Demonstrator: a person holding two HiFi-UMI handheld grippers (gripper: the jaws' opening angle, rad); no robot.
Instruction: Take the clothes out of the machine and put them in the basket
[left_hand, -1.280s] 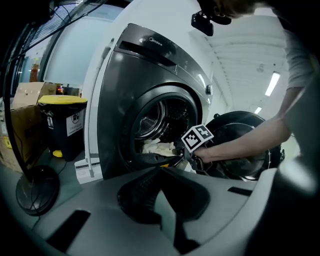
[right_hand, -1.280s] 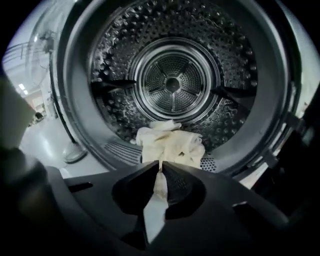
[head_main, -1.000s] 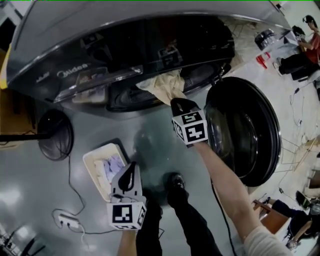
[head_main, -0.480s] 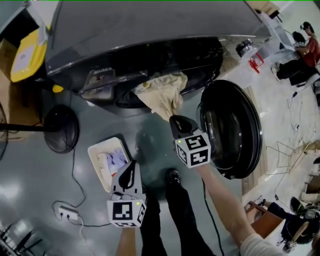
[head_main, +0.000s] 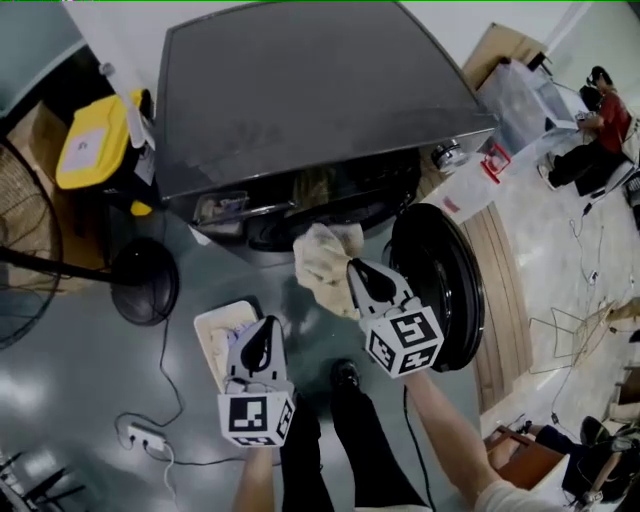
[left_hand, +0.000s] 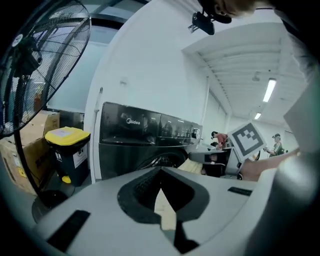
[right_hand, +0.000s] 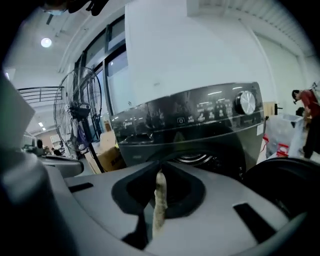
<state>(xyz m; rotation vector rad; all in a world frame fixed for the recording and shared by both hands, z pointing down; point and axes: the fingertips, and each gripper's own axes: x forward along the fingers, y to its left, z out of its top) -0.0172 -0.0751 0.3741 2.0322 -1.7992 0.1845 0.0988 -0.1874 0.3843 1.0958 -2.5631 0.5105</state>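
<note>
Cream cloth (head_main: 322, 265), soft and crumpled, bunched into a loose lump of folds with an uneven lower edge; plain, no pattern to be made out. Hanging clear of the grey floor (head_main: 300, 330) near the middle of the head view, just in front of the drum opening of a dark front-loading washing machine (head_main: 300, 90) at 12 o'clock, upper edge close to the opening's rim.

Pinched at its 4 o'clock side by the right gripper (head_main: 356, 270), jaws clenched on the fabric. In the right gripper view, only a thin pale strip of it, upright and squeezed flat between the dark pads, with the machine's control panel and dial beyond at 12 o'clock.

Round door (head_main: 440, 290), black and glossy, swung wide open at 3 o'clock from the cloth.

White basket (head_main: 207, 322) on the floor at 8 o'clock from the cloth, well apart from it, with pale laundry inside. Left gripper (head_main: 264, 332) over the basket's 3 o'clock edge, jaws closed tip to tip and holding nothing. In the left gripper view, a pale sliver in the slit behind the tips, too narrow to identify; the cream cloth at 2 o'clock from those jaws, beside the other gripper's marker cube (left_hand: 247, 142).

Dark trouser legs and one shoe (head_main: 347, 375) of the person at 6 o'clock, between the two grippers. Black round fan base (head_main: 145, 282) at 9 o'clock; yellow-lidded bin (head_main: 92, 148) at 10 o'clock, beside the machine.
</note>
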